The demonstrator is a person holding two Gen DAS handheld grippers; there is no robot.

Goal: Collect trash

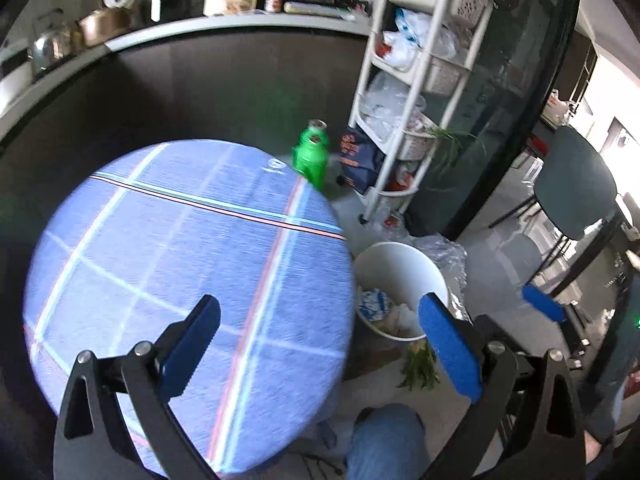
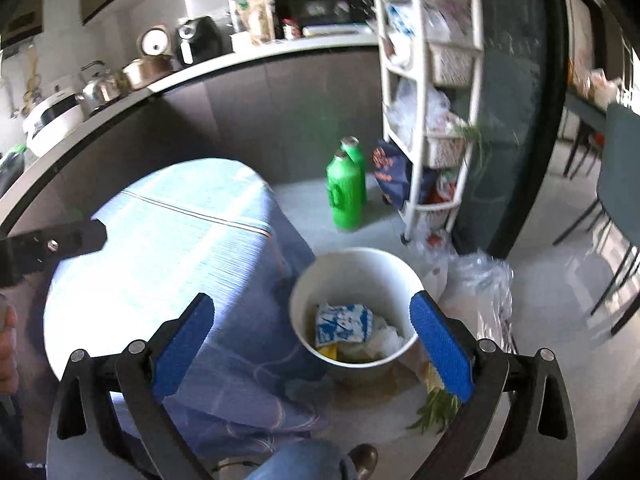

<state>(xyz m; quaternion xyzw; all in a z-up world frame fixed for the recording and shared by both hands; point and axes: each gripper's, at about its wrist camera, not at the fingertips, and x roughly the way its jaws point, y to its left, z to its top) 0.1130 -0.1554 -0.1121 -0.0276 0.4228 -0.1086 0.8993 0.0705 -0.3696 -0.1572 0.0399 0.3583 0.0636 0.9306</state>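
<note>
A white bin (image 2: 352, 268) stands on the floor to the right of the round table (image 2: 160, 248), which wears a blue plaid cloth. Inside the bin lie a blue-and-white packet (image 2: 344, 322), crumpled white paper (image 2: 386, 338) and a yellow scrap (image 2: 329, 350). My right gripper (image 2: 312, 350) hovers open above the bin's near rim, nothing between its fingers. Over the table's (image 1: 180, 240) near right edge my left gripper (image 1: 320, 352) is also open and holds nothing, with the bin (image 1: 400, 268) just beyond its right finger. Green vegetable scraps (image 2: 436, 408) lie on the floor beside the bin.
Two green bottles (image 2: 346, 196) and a white shelf rack (image 2: 432, 80) full of bags stand behind the bin. A clear plastic bag (image 2: 480, 280) lies to its right. Dark chairs (image 1: 572, 188) stand far right. A dark counter (image 1: 200, 80) curves behind the table. A person's jeans-clad knee (image 1: 384, 440) is below.
</note>
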